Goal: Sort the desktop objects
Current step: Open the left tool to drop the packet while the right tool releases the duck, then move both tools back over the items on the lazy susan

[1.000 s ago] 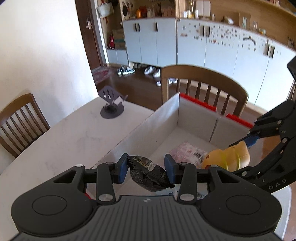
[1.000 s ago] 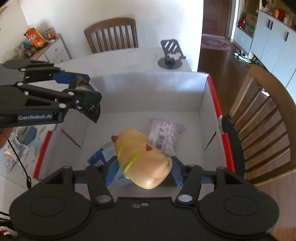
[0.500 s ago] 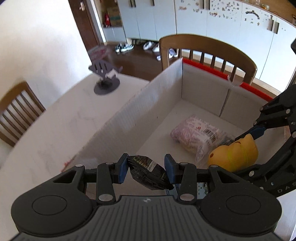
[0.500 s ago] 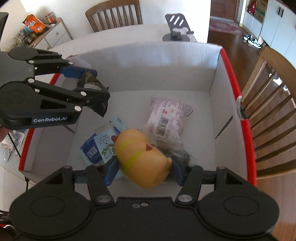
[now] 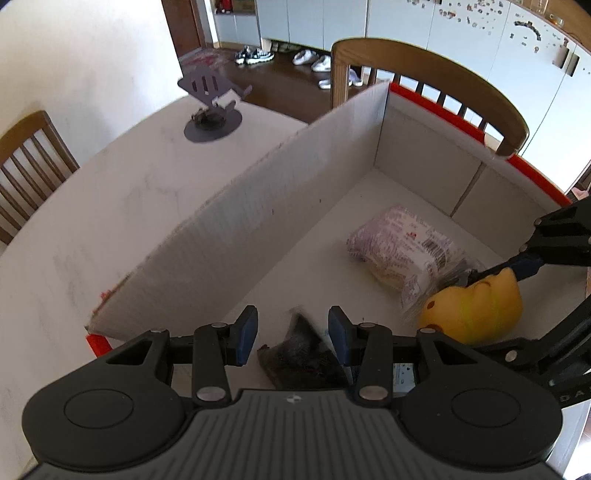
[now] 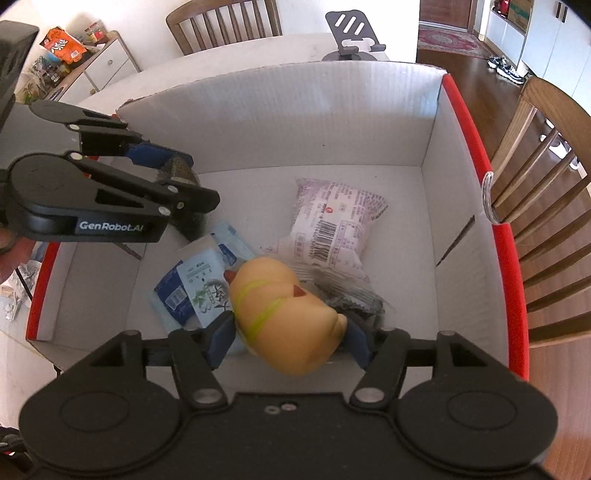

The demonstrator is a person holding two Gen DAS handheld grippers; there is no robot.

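A white cardboard box with red rims (image 5: 295, 206) (image 6: 458, 122) stands on the table. My left gripper (image 5: 291, 330) (image 6: 173, 173) is open above the box's near-left corner; a dark crinkled packet (image 5: 301, 356) (image 6: 181, 173) is blurred just below its jaws, apart from both pads. My right gripper (image 6: 290, 334) (image 5: 517, 273) is shut on a yellow rubber duck (image 6: 284, 314) (image 5: 476, 310) held low inside the box. On the box floor lie a pink-white snack pack (image 5: 402, 251) (image 6: 328, 225) and light blue sachets (image 6: 199, 284).
A dark phone stand (image 5: 212, 107) (image 6: 354, 35) sits on the white table beyond the box. Wooden chairs (image 5: 428, 74) (image 6: 546, 177) stand along the table's edges. A clear dark wrapper (image 6: 354, 299) lies under the duck.
My left gripper has opened and let go of the dark packet, which drops into the box. Both grippers have moved lower over the box; the duck stays gripped.
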